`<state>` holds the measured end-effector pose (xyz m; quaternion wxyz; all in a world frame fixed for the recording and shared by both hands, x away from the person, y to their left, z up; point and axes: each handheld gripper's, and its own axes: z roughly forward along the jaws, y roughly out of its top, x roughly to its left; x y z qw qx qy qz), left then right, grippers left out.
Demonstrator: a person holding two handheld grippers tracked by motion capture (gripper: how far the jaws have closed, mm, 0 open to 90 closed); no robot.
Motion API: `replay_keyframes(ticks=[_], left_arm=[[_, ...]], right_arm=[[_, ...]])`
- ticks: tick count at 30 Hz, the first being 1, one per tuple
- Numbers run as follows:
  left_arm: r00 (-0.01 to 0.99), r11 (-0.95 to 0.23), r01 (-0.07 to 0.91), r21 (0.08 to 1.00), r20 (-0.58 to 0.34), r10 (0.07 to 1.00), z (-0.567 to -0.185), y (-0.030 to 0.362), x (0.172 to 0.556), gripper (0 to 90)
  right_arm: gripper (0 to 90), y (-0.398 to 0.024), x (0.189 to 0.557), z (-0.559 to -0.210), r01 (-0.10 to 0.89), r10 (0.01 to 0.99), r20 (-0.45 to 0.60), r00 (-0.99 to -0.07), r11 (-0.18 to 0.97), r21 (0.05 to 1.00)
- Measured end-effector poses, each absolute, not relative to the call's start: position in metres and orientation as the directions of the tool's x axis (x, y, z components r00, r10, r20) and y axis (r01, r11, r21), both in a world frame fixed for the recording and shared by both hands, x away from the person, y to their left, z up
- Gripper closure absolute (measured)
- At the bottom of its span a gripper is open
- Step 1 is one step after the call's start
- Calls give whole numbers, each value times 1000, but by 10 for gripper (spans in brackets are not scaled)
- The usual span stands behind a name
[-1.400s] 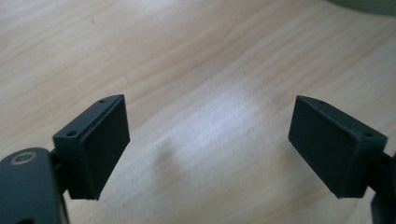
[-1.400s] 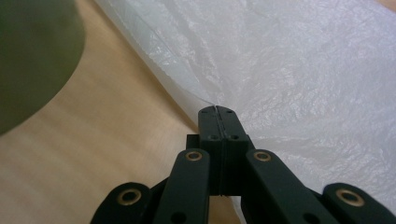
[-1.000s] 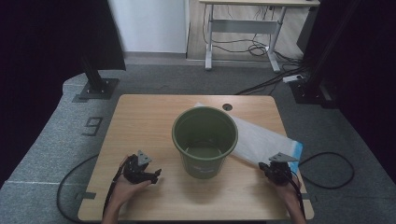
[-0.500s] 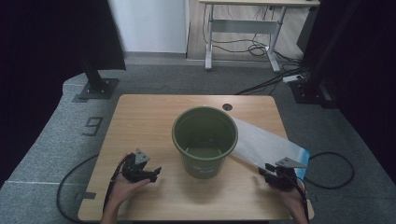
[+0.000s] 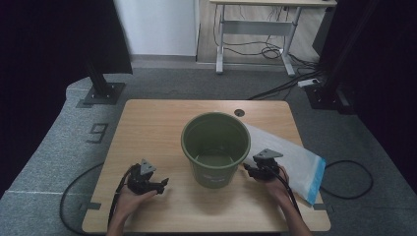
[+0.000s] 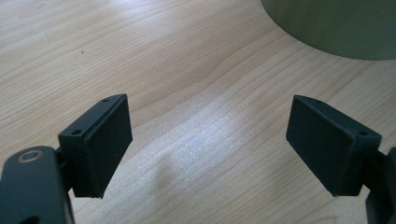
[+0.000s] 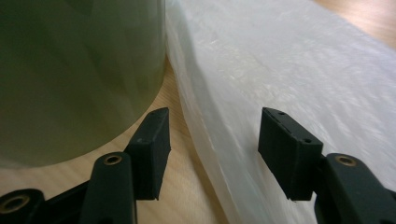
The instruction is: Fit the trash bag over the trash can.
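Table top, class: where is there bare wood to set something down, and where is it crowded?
Bare: the table left of and behind the green bucket. Crowded: the right side, where the plastic bag lies against the bucket beside the right gripper.

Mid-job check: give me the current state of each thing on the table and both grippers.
Green plastic bucket: upright, seemingly empty.
White plastic bag with blue edge: lying flat right of the bucket, edge between the right jaws, unpinched.
Left gripper: open, holding nothing.
Right gripper: open, jaws just opening.
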<state>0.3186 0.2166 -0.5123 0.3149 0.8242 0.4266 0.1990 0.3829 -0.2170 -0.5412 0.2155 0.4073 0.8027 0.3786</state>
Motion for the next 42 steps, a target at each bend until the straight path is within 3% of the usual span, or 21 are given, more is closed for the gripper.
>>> replay_keyframes(ticks=[3,9,26,30,34,35,39,42], left_arm=[[551,-439,583,684,65,832,-515,216,318,142],[541,-414,587,696,45,840,-513,216,319,142],[547,-410,588,697,31,836,-510,213,332,144],[541,-402,590,700,26,840,-509,216,337,144],[528,-376,588,716,12,849,-504,226,338,144],[528,-376,588,716,12,849,-504,226,338,144],[511,-335,592,733,-20,859,-499,234,338,145],[507,-326,589,739,-25,862,-497,237,337,145]], right_arm=[[471,-213,386,-546,505,816,-45,-577,400,765],[833,-218,386,-548,543,837,-29,-546,380,749],[860,-251,329,-546,555,866,-49,-498,362,749],[790,-256,324,-545,562,863,-33,-504,357,747],[530,-249,330,-533,529,850,3,-527,325,783],[530,-249,330,-533,529,850,3,-527,325,783],[381,-235,352,-524,506,849,-9,-528,323,800],[357,-228,372,-525,517,843,17,-538,314,796]])
